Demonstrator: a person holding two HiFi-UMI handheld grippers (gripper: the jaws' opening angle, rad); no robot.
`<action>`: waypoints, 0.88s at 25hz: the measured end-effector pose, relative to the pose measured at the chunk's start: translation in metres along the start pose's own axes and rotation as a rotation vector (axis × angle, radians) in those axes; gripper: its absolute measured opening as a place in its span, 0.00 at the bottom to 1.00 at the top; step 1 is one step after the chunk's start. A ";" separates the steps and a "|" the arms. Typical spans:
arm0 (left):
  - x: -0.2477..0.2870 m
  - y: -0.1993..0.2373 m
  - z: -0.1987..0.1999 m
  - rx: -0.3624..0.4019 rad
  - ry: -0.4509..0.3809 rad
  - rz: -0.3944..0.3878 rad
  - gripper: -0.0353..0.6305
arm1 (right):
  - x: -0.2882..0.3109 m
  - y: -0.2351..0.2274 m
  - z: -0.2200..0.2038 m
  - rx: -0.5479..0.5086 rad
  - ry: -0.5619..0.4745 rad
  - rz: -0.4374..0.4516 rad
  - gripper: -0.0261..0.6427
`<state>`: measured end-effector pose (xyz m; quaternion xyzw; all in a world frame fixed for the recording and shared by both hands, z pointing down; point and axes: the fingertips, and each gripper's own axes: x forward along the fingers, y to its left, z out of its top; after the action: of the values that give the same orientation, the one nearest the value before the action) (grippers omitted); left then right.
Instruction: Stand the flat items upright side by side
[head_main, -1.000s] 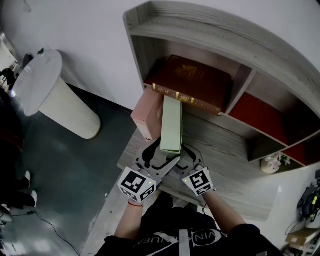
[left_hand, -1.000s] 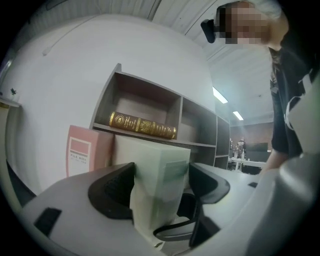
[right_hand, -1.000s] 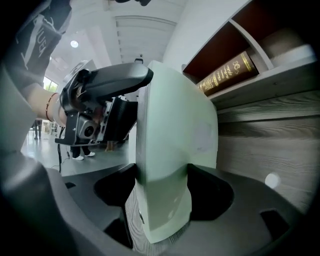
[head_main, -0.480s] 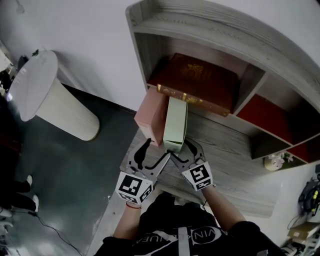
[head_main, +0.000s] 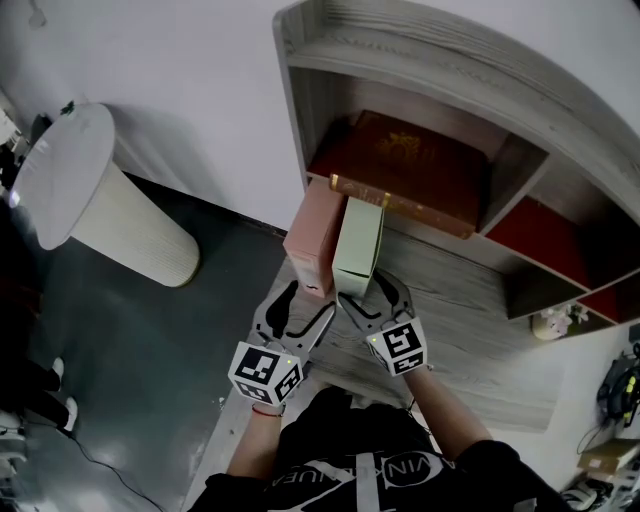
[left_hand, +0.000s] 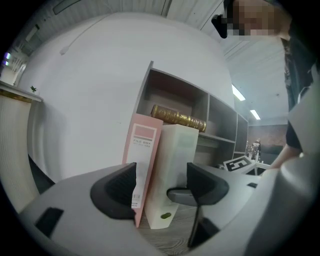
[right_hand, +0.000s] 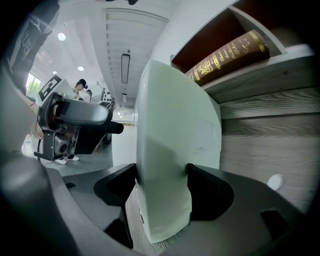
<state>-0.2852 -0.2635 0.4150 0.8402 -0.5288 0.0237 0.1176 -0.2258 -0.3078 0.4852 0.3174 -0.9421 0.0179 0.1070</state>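
1. The green file box (head_main: 358, 245) stands upright on the table (head_main: 470, 310). It is immediately right of the pink file box (head_main: 312, 232), and their sides appear to touch, so the pair already reads as side by side.
2. The right tongs (head_main: 372, 292) are clamped on the green box's near end, low down. That grip probably serves to hold the box upright while it is pressed against its neighbour.
3. The left tongs (head_main: 305, 308) stand apart, their jaws having just narrowed a little. The near ends of both boxes show in the gap, but neither pad presses on them. I judge the tongs are waiting to steady the pink box if it tips.
4. A brown book (head_main: 415, 170) lies flat in the shelf unit (head_main: 300, 90) beyond the boxes' far ends. It may be the next item to stand up.
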 end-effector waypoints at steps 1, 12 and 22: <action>0.000 0.001 -0.001 -0.003 0.003 -0.006 0.53 | 0.002 0.001 0.000 0.001 -0.001 -0.005 0.54; -0.006 0.021 -0.007 -0.023 0.015 -0.052 0.53 | 0.016 0.007 0.005 0.030 -0.004 -0.066 0.54; -0.019 0.033 -0.015 -0.043 0.021 -0.053 0.53 | 0.021 0.007 0.006 0.040 -0.012 -0.092 0.53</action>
<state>-0.3217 -0.2574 0.4326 0.8508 -0.5056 0.0180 0.1419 -0.2474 -0.3149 0.4840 0.3627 -0.9265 0.0300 0.0954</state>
